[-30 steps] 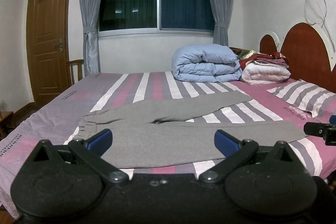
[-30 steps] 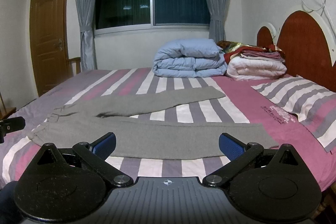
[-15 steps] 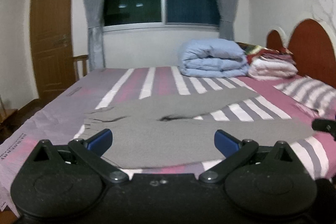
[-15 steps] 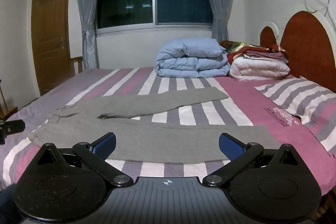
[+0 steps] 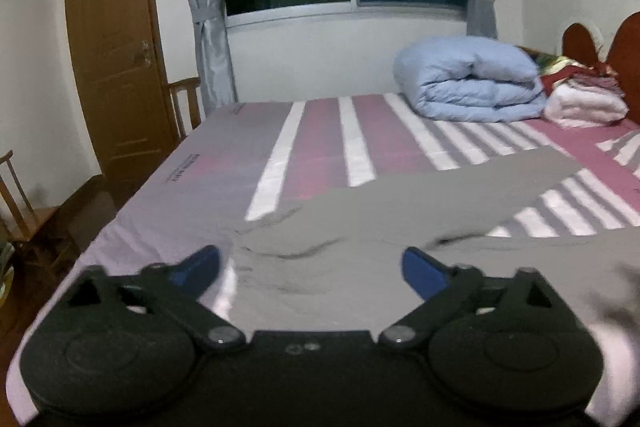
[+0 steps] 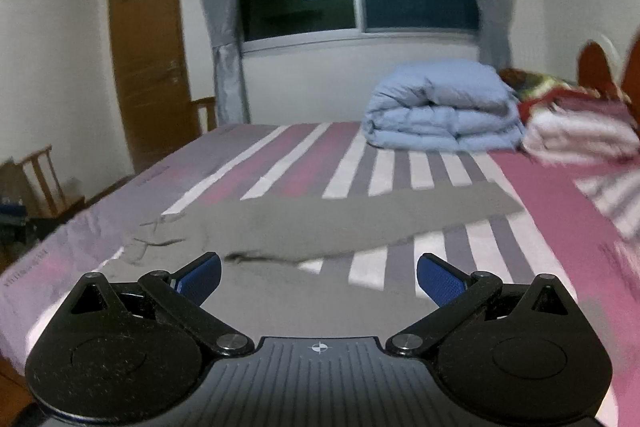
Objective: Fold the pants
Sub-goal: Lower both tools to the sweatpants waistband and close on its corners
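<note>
A: Big picture first. What's diff vs a sec ago?

B: Both views have swung toward the door side of the bed (image 5: 224, 163). The bed fills more of each frame, so both hands have come in closer. Blue duvet (image 5: 468, 83) and the headboard, central before, now sit off at the right.

A: And the pants?

B: Grey pants (image 5: 360, 239) lie flat near the bed's near edge, just as they did: waistband toward the foot corner by the door, legs running toward the headboard end, far leg angled away. No fold made yet. In the left wrist view the waist end, which was ahead before, is now right under the claw.

A: Claws?

B: Left claw (image 5: 310, 271) was wide a sec ago and is closing now. Cloth lies beneath and between the blue pads, but they don't look pressed on it; heavy blur, so prob not gripped yet. Right claw (image 6: 318, 277) is spread wide, released, nothing held, over the near leg further along.

A: Meaning for the task?

B: I'd judge it the approach to the first grab: left at the waist, right on the leg, so the far leg can go over the near one. Task barely begun.
</note>
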The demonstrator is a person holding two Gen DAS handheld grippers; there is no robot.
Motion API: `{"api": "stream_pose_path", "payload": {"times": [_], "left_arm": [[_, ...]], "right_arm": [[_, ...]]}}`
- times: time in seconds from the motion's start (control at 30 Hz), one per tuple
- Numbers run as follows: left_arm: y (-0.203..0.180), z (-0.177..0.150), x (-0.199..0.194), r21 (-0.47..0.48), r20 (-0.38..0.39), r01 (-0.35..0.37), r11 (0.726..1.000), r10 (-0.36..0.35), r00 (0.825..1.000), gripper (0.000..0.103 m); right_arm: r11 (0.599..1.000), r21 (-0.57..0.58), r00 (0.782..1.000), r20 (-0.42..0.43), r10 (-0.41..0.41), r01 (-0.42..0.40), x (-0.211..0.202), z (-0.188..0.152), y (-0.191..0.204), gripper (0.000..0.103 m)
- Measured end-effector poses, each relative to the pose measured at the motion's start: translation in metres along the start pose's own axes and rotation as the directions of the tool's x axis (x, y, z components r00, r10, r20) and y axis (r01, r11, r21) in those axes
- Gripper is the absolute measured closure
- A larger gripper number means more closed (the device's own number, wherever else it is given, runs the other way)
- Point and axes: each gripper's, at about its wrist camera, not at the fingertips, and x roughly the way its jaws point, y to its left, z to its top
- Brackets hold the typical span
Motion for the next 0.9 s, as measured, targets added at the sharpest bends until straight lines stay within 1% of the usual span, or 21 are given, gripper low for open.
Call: {"api": "stream_pose_path", "payload": {"times": [0.07, 0.13, 0.2, 0.23, 0.27, 0.3, 0.33, 0.37, 0.43, 0.47, 0.5, 0.57, 0.6, 0.63, 0.67, 0.7, 0.73, 0.8, 0.87, 0.9], "left_arm": [[0.022, 0.011, 0.036, 0.025, -0.036, -0.028, 0.999, 0.029, 0.999, 0.026], [0.044, 0.019, 0.074, 0.028, -0.071, -0.068, 0.997, 0.07, 0.995, 0.025], [0.062, 0.023, 0.11, 0.047, -0.115, -0.092, 0.995, 0.097, 0.989, 0.027], [0.069, 0.024, 0.128, 0.052, -0.144, -0.088, 0.995, 0.095, 0.985, 0.028], [0.077, 0.024, 0.147, 0.05, -0.182, -0.071, 0.996, 0.079, 0.98, 0.032], [0.084, 0.023, 0.166, 0.045, -0.219, -0.055, 0.997, 0.063, 0.974, 0.046], [0.091, 0.02, 0.185, 0.027, -0.257, -0.037, 0.999, 0.042, 0.966, 0.052], [0.096, 0.017, 0.2, 0.009, -0.281, -0.027, 1.0, 0.029, 0.959, 0.054], [0.101, 0.01, 0.228, 0.015, -0.306, -0.029, 0.999, 0.032, 0.951, 0.054], [0.103, 0.008, 0.244, 0.027, -0.321, -0.027, 0.999, 0.034, 0.946, 0.054], [0.104, 0.006, 0.258, 0.028, -0.336, -0.025, 0.999, 0.033, 0.941, 0.054], [0.115, 0.002, 0.288, -0.004, -0.365, -0.003, 1.0, 0.001, 0.931, 0.054], [0.121, 0.002, 0.301, -0.019, -0.374, 0.011, 1.0, -0.017, 0.927, 0.06], [0.124, 0.001, 0.311, -0.03, -0.377, 0.026, 0.999, -0.035, 0.925, 0.063], [0.128, 0.001, 0.321, -0.039, -0.381, 0.039, 0.998, -0.051, 0.923, 0.063], [0.132, 0.0, 0.328, -0.048, -0.375, 0.05, 0.998, -0.064, 0.925, 0.063], [0.135, 0.0, 0.335, -0.055, -0.367, 0.062, 0.997, -0.078, 0.927, 0.063], [0.135, 0.001, 0.347, -0.044, -0.365, 0.096, 0.994, -0.106, 0.925, 0.063], [0.138, 0.003, 0.356, -0.032, -0.354, 0.125, 0.992, -0.128, 0.926, 0.063], [0.14, 0.007, 0.355, -0.031, -0.335, 0.121, 0.992, -0.125, 0.934, 0.063]], "right_arm": [[0.999, -0.047, 1.0, 0.0, 0.009, -0.009, 0.031, 0.015, 0.0, 0.0], [0.998, -0.065, 1.0, -0.018, 0.025, -0.026, 0.069, 0.031, -0.002, 0.0], [0.996, -0.079, 0.998, -0.039, 0.044, -0.047, 0.107, 0.043, -0.006, 0.0], [0.994, -0.094, 0.998, -0.051, 0.048, -0.052, 0.129, 0.049, -0.007, 0.0], [0.992, -0.105, 0.996, -0.063, 0.058, -0.064, 0.15, 0.053, -0.009, 0.0], [0.99, -0.114, 0.994, -0.078, 0.073, -0.082, 0.172, 0.057, -0.01, 0.0], [0.987, -0.125, 0.992, -0.094, 0.089, -0.101, 0.194, 0.061, -0.01, 0.0], [0.985, -0.135, 0.99, -0.111, 0.092, -0.107, 0.217, 0.063, -0.01, 0.001], [0.98, -0.142, 0.981, -0.151, 0.119, -0.141, 0.261, 0.066, -0.008, 0.028], [0.979, -0.141, 0.976, -0.179, 0.125, -0.151, 0.284, 0.066, -0.008, 0.031], [0.977, -0.139, 0.971, -0.203, 0.13, -0.16, 0.308, 0.065, -0.007, 0.031], [0.972, -0.14, 0.962, -0.224, 0.154, -0.189, 0.35, 0.065, -0.005, 0.031], [0.966, -0.155, 0.957, -0.238, 0.166, -0.206, 0.371, 0.064, -0.003, 0.031], [0.96, -0.173, 0.953, -0.251, 0.172, -0.219, 0.389, 0.063, -0.001, 0.031], [0.954, -0.187, 0.947, -0.267, 0.18, -0.234, 0.407, 0.062, 0.0, 0.031], [0.948, -0.196, 0.94, -0.283, 0.19, -0.251, 0.425, 0.061, 0.0, 0.036], [0.942, -0.205, 0.934, -0.298, 0.198, -0.265, 0.443, 0.06, -0.001, 0.048], [0.932, -0.215, 0.92, -0.328, 0.214, -0.293, 0.472, 0.059, -0.003, 0.059], [0.925, -0.228, 0.916, -0.336, 0.217, -0.303, 0.495, 0.06, -0.004, 0.059], [0.924, -0.223, 0.912, -0.345, 0.225, -0.312, 0.506, 0.061, -0.006, 0.059]]}}
